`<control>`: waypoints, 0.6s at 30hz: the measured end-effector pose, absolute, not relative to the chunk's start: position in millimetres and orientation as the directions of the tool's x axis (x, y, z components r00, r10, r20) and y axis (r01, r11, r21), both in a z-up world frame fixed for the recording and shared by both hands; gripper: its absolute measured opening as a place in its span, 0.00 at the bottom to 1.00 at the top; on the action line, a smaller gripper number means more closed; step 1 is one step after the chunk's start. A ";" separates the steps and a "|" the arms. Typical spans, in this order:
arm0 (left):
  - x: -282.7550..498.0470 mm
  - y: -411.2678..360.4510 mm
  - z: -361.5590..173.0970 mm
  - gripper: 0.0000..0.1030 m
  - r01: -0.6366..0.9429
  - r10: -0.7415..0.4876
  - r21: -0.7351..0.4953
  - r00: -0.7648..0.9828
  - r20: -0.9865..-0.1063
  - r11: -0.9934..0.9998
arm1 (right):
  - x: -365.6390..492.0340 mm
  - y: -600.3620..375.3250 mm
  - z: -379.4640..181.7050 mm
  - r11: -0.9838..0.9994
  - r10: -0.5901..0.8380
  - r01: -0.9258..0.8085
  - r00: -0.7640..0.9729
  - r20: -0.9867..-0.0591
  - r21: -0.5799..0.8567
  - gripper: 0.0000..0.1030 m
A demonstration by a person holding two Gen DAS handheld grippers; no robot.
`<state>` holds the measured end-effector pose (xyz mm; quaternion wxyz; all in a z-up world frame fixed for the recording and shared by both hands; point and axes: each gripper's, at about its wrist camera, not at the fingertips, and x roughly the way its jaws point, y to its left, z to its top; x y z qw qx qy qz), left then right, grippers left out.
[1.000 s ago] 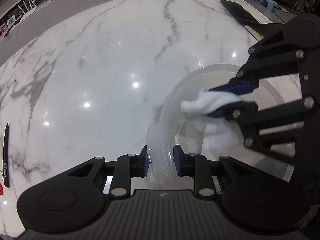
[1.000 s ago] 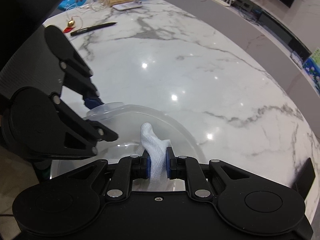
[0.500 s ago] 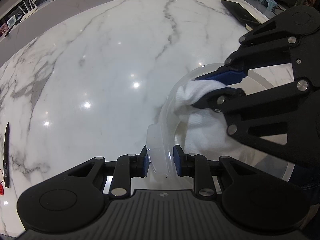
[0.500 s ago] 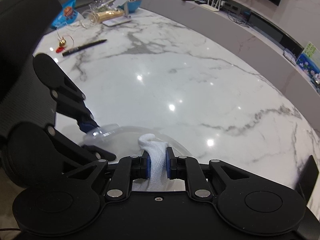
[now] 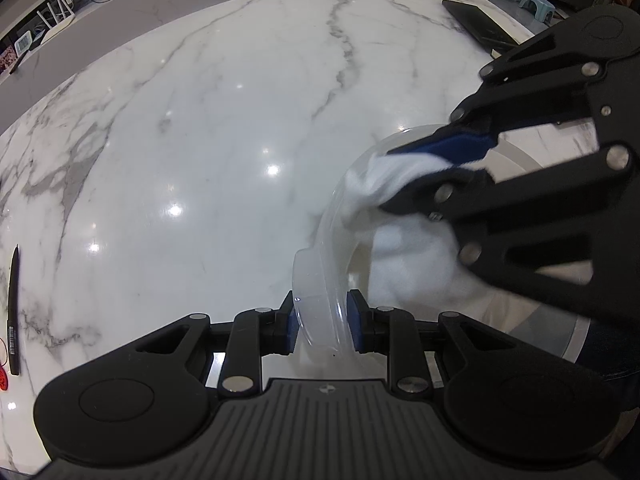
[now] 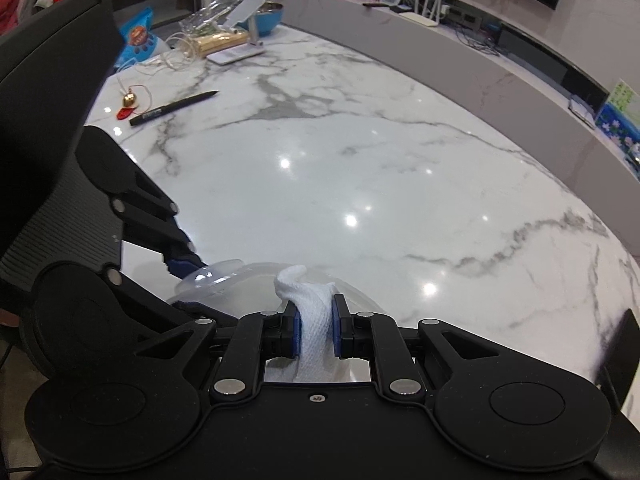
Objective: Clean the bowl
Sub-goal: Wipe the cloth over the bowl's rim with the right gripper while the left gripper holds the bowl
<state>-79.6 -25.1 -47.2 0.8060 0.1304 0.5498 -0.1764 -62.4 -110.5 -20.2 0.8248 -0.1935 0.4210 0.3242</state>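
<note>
A clear plastic bowl [image 5: 336, 216] stands on the white marble table near its front edge. My left gripper [image 5: 323, 320] is shut on the bowl's rim tab and holds it. My right gripper [image 6: 316, 332] is shut on a white cloth [image 6: 314, 320] and presses it against the inside wall of the bowl; it shows in the left wrist view [image 5: 404, 188] with the cloth [image 5: 408, 252] bunched under it. The bowl's rim [image 6: 216, 280] shows low in the right wrist view, and its far side is hidden behind the right gripper.
A black pen [image 6: 172, 108] lies at the table's left, also seen in the left wrist view [image 5: 14, 308]. A red tag and gold bell [image 6: 129, 102], a blue bowl [image 6: 270, 16], snack bag and wrapped items sit far left. A black phone [image 5: 478, 26] lies far right.
My right gripper with the cloth has moved up the bowl's inside wall toward the far-left rim. The left gripper has kept its hold on the rim.
</note>
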 end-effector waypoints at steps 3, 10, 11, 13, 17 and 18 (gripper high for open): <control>-77.3 -22.9 -48.1 0.23 0.427 -0.141 0.016 0.333 -0.932 0.904 | -60.1 -118.6 -18.6 0.732 0.361 -0.680 0.444 -0.820 -0.046 0.12; -76.0 -22.5 -48.8 0.23 0.427 -0.141 0.015 0.332 -0.933 0.904 | -57.8 -126.8 -17.7 0.745 0.346 -0.665 0.452 -0.822 -0.052 0.12; -76.1 -22.3 -48.8 0.23 0.426 -0.142 0.014 0.332 -0.933 0.904 | -57.6 -126.2 -17.8 0.745 0.345 -0.665 0.453 -0.822 -0.053 0.12; -75.5 -21.9 -49.0 0.23 0.427 -0.142 0.014 0.332 -0.933 0.904 | -57.0 -123.8 -18.8 0.744 0.345 -0.666 0.453 -0.822 -0.055 0.12; -74.6 -21.6 -49.3 0.23 0.430 -0.143 0.015 0.332 -0.932 0.903 | -56.9 -119.1 -20.7 0.738 0.347 -0.673 0.450 -0.823 -0.057 0.12; -73.6 -21.4 -49.8 0.23 0.430 -0.143 0.014 0.332 -0.932 0.903 | -57.0 -117.0 -21.0 0.735 0.348 -0.675 0.449 -0.823 -0.058 0.12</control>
